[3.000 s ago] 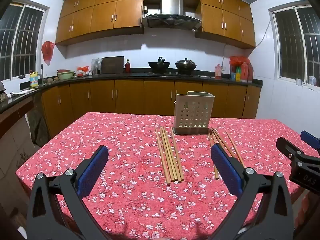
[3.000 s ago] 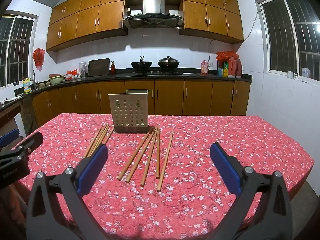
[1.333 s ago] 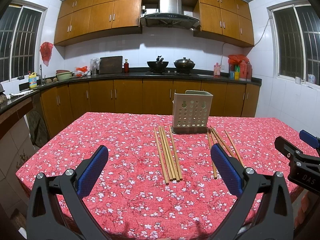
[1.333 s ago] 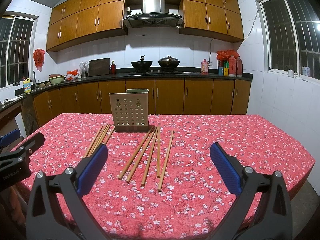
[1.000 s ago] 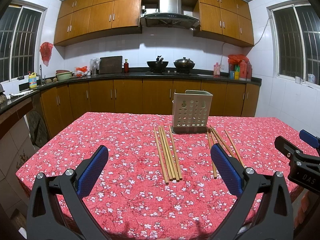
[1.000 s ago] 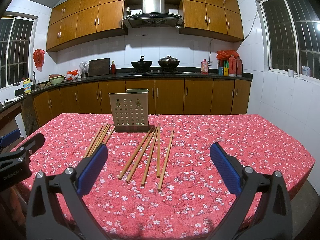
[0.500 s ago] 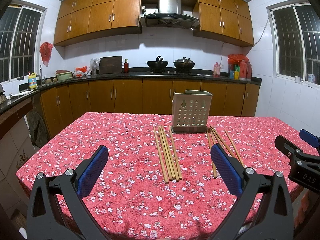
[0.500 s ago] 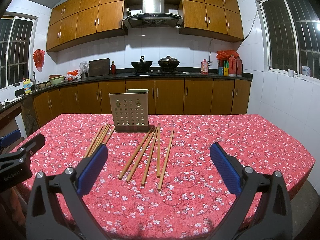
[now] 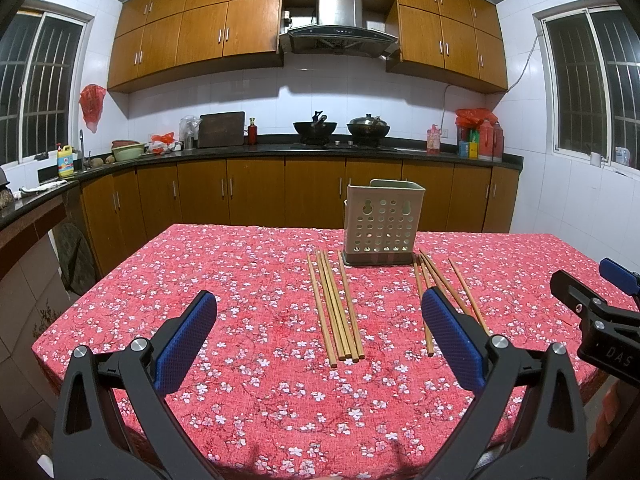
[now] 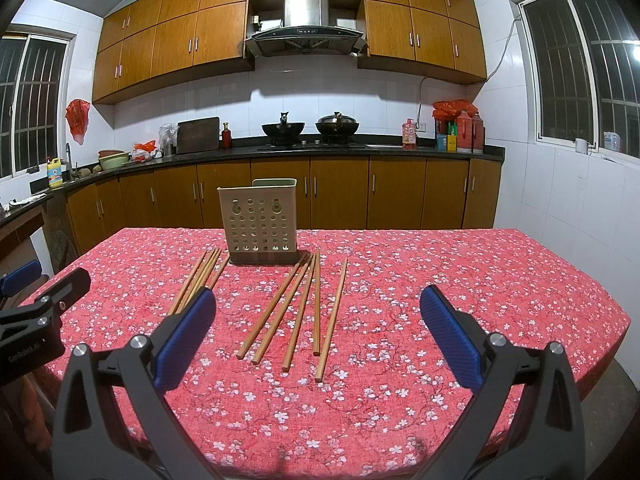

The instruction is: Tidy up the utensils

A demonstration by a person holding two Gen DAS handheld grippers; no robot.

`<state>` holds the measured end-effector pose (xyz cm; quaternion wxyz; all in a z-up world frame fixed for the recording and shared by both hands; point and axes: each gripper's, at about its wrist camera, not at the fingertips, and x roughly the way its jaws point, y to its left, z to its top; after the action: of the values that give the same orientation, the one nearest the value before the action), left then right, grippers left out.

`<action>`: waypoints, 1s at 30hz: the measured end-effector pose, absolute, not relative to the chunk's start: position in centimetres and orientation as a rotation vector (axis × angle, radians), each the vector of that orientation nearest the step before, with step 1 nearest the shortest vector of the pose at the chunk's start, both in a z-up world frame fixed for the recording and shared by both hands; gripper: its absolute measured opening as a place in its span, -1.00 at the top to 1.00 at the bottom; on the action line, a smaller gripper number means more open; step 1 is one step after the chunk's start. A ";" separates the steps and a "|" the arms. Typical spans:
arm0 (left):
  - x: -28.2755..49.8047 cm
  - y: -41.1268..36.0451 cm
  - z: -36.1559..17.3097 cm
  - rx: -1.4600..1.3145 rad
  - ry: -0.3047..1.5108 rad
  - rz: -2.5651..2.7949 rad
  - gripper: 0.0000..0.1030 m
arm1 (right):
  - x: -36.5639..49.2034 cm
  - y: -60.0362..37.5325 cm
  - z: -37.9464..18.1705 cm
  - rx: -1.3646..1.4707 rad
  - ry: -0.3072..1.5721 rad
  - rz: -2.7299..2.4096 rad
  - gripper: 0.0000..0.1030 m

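Black fingers [image 9: 188,336] with blue pads, silver screws.

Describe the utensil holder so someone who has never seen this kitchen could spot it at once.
Start at the table with the red floral tablecloth in the middle of the kitchen. Toward its far side, the utensil holder stands upright between two groups of wooden chopsticks lying flat on the cloth. It is the only upright thing there: a pale, boxy caddy whose front is punched with rows of round holes.

Wide-open right gripper [image 10: 318,330] above loose chopsticks [image 10: 296,312] before upright perforated holder [image 10: 262,222] on floral tablecloth [image 10: 440,280]
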<state>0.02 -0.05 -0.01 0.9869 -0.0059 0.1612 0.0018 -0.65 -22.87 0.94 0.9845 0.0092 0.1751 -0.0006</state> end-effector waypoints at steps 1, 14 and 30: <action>0.0 0.0 0.0 -0.012 0.324 0.004 -0.97 | -0.7 -22.9 0.9 0.018 0.352 -0.001 -0.92; 3.3 1.2 -1.1 -0.050 0.436 0.040 -0.97 | 2.7 -25.4 -1.4 0.104 0.495 -0.034 -0.92; 12.3 5.1 -5.0 -0.127 0.719 0.033 -0.67 | 16.0 -27.2 -8.2 0.218 0.900 -0.019 0.15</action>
<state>12.31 5.08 -5.00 0.9339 -0.0622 0.3516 0.0163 15.99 -27.16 -8.23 0.8946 0.1051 0.4342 -0.0093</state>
